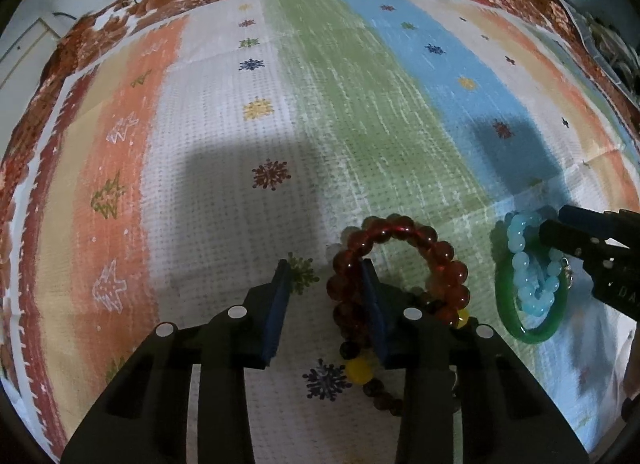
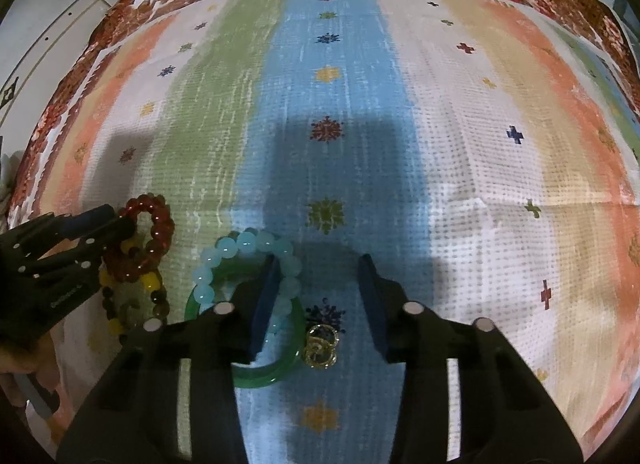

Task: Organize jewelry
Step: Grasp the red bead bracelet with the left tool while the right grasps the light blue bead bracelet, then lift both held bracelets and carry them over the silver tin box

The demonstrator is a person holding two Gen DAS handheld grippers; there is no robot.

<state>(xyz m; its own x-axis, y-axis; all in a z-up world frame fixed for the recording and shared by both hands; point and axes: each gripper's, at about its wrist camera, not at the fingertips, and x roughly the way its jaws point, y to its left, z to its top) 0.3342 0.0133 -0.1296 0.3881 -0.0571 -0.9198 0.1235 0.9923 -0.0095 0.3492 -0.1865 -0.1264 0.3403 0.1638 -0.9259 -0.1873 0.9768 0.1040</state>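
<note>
1. Seemingly, the left wrist view catches the start of a pick-up: sorting the jewelry out of a loose heap near the camera on a striped cloth (image 1: 360, 104) with snowflake prints.
   - The left gripper (image 1: 326, 276) has its jaws wide apart with nothing clamped.
   - Its right finger sits inside the loop of a red bead bracelet (image 1: 400, 240), touching or just beside the beads; its left finger is outside the loop, over bare cloth.
   - A darker string with yellow beads (image 1: 358, 370) lies tangled under the red one, partly hidden by the gripper.
   - To the right, a green bangle (image 1: 532, 334) lies with a pale blue bead bracelet (image 1: 524, 264) across it, and the right gripper reaches in over them.
   - Judgement: closing now would pinch the red strand; the lift should be slow, since the yellow-beaded string may drag along.

2. Next, the right wrist view shows the same step mirrored.
   - The right gripper (image 2: 320, 288) also has jaws wide apart, holding nothing.
   - Its left finger stands within the ring of the pale blue bracelet and bangle; its right finger is over bare cloth.
   - A small gold-coloured piece (image 2: 320, 348), perhaps rings, lies between the jaws, just beside the bangle.
   - At far left the left gripper meets the red bracelet.
   - Judgement: the next move needs a choice of one piece, as bracelet, bangle and gold piece crowd together.
</note>
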